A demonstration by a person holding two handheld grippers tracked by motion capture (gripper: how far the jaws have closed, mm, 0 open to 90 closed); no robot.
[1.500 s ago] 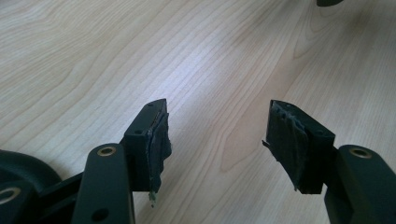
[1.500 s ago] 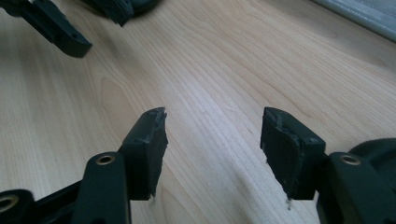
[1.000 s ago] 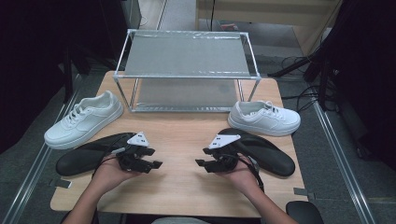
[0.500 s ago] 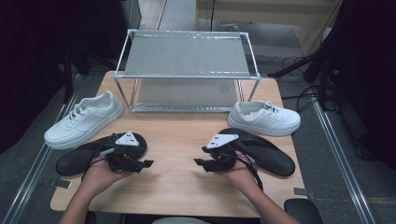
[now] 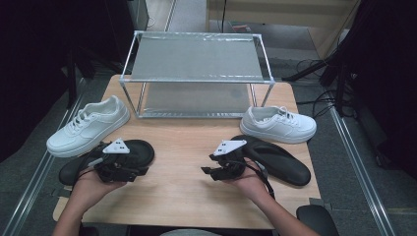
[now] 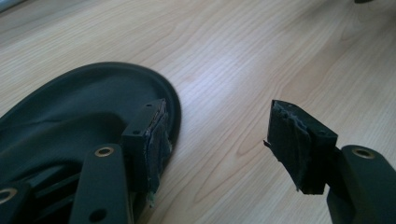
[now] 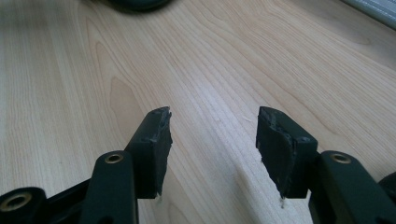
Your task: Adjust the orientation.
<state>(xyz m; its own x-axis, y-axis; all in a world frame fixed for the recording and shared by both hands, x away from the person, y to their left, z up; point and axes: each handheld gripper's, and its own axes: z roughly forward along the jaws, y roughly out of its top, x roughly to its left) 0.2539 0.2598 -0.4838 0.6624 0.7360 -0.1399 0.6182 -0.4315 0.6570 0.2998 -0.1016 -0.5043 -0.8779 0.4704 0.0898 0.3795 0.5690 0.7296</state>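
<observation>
Two black slippers lie on the wooden table. My left gripper hovers over the toe end of the left slipper, held in a hand. In the left gripper view it is open, its left pad above the edge of that slipper and bare wood between the jaws. My right gripper sits just left of the right slipper, pointing left. In the right gripper view it is open over bare wood, nothing between the pads.
A white sneaker lies at the left and another at the right. A two-level metal rack stands at the back. The table's middle is bare wood. A cable trails from the right gripper.
My left hand and its gripper have shifted left, onto the toe end of the left black slipper. The right gripper has stayed where it was.
</observation>
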